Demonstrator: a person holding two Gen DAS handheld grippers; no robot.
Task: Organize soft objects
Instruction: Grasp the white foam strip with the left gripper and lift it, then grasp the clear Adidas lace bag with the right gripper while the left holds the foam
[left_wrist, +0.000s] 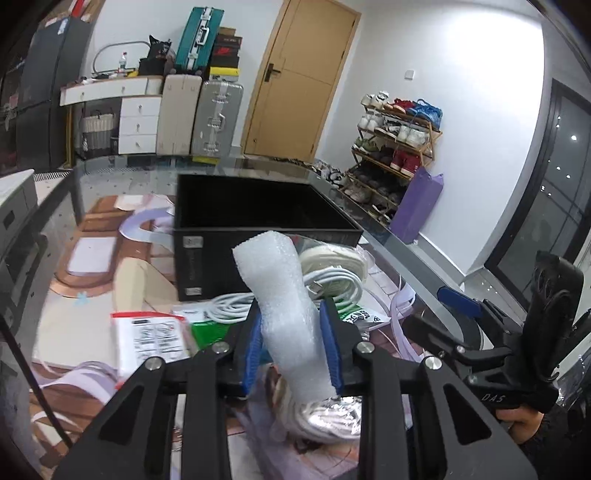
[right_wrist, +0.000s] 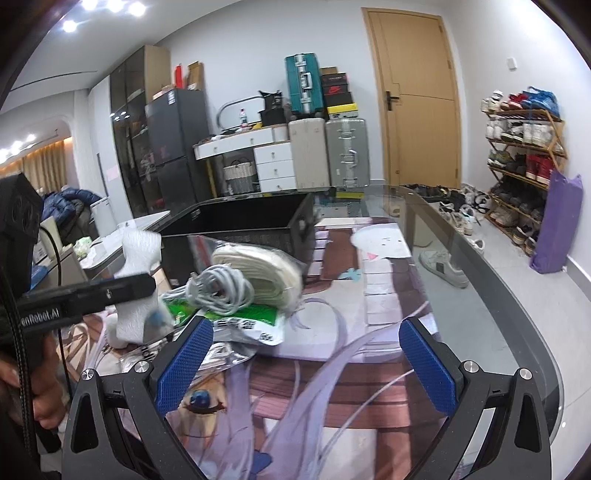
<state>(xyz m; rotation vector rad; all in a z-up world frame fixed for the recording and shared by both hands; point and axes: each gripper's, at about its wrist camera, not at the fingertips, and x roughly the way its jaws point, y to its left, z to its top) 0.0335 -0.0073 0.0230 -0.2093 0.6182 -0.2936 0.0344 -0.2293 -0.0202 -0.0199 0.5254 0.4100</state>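
Clamping a roll of white foam wrap (left_wrist: 291, 314) between its blue pads (left_wrist: 252, 343), the left gripper (left_wrist: 293, 345) has its jaws drawn in tight on both sides of the soft roll, which juts up and forward beyond the fingertips and also hangs below them. Just ahead of those jaws lie a coil of white cable (left_wrist: 332, 288) and a bagged coil of cream cord (left_wrist: 332, 258), both resting on a green-and-white packet (left_wrist: 354, 317). Farther ahead of the jaws stands an open black box (left_wrist: 258, 218) on the glass table (left_wrist: 399, 251). To the left of the jaws lies a red-edged clear bag (left_wrist: 151, 339). The right gripper (right_wrist: 304, 360) hovers above the table with its jaws set wide apart and nothing between them; only the printed mat (right_wrist: 332, 387) under the glass shows in the gap. Ahead and to the left of these jaws sits the same heap of cable, cord and packet, and farther left the foam roll shows in the other gripper's grasp.
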